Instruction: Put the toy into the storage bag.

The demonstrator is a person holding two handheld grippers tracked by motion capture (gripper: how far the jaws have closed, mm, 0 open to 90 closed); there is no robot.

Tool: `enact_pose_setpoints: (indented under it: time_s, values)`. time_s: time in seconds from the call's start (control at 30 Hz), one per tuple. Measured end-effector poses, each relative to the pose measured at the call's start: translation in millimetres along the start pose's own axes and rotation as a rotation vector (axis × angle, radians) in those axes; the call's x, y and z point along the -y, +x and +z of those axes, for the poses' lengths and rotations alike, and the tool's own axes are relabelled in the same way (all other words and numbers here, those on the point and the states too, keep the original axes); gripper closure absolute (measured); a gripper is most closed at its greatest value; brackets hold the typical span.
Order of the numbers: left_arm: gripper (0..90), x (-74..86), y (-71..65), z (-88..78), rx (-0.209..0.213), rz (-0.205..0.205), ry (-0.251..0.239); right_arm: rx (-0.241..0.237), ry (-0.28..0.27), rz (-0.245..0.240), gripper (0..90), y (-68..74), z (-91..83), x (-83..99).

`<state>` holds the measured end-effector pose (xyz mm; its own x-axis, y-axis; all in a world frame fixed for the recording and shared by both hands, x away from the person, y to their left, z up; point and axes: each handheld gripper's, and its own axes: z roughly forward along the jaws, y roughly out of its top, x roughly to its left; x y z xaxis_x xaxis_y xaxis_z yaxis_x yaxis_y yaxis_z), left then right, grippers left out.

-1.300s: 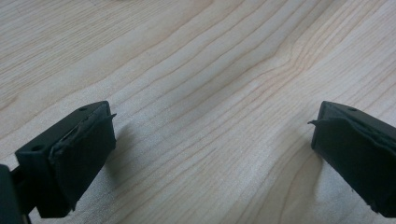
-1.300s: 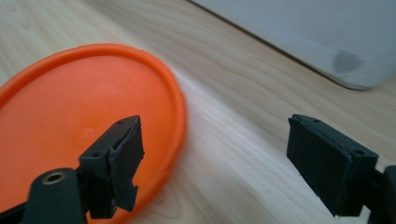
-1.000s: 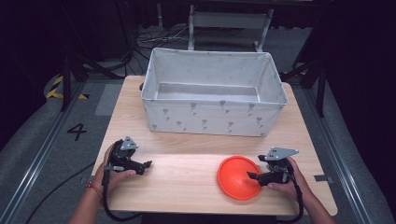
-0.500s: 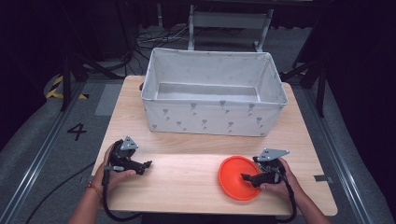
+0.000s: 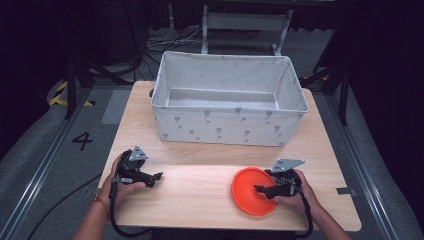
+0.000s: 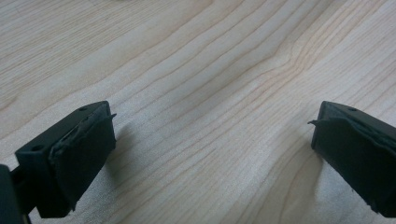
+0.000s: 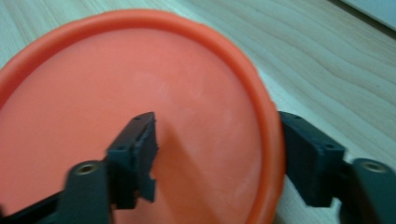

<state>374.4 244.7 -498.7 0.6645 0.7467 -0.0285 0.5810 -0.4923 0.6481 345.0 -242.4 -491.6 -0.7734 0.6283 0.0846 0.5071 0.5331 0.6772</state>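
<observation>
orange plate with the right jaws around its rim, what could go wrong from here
The right gripper straddles the orange plate's rim with its jaws still apart, one inside and one outside. Closing on so little rim, the plate may tilt or slip out when lifted. The plate also lies near the table's front edge, so a nudge could push it off.

Wood, plastic and cloth under my hands.
The tabletop [image 5: 200, 190] was pale, matt grained wood; the orange plate [image 5: 250, 192] smooth plastic; the bin [image 5: 225, 125] soft printed cloth.

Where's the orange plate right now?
In the high view the orange plate lies on the table's near right part, in front of the fabric bin, with the right gripper straddling its rim.
</observation>
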Motion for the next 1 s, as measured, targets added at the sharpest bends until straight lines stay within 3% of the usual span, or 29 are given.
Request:
enact_pose_setpoints:
  time_s: [0.1,0.27,0.4,0.7,1.0]
  values:
    - [0.1,0.0,0.0,0.1,0.000,0.000,-0.001,0.003,-0.013,0.037,52.0,-5.4,-0.7,-2.5]
    - [0.1,0.0,0.0,0.1,0.000,0.000,-0.001,0.006,-0.024,0.028,67.0,-11.0,-5.7,-8.3]
    - [0.1,-0.1,0.0,0.0,0.000,0.000,0.001,-0.001,-0.015,-0.008,71.4,-8.5,-10.9,-16.4]
    - [0.1,0.0,-0.1,0.0,-0.001,-0.001,0.000,-0.081,-0.077,-0.031,82.0,-4.0,-35.8,-36.4]
    - [0.2,0.1,-0.4,0.0,-0.003,-0.004,-0.002,-0.061,-0.068,-0.182,82.0,13.9,-56.9,-56.1]
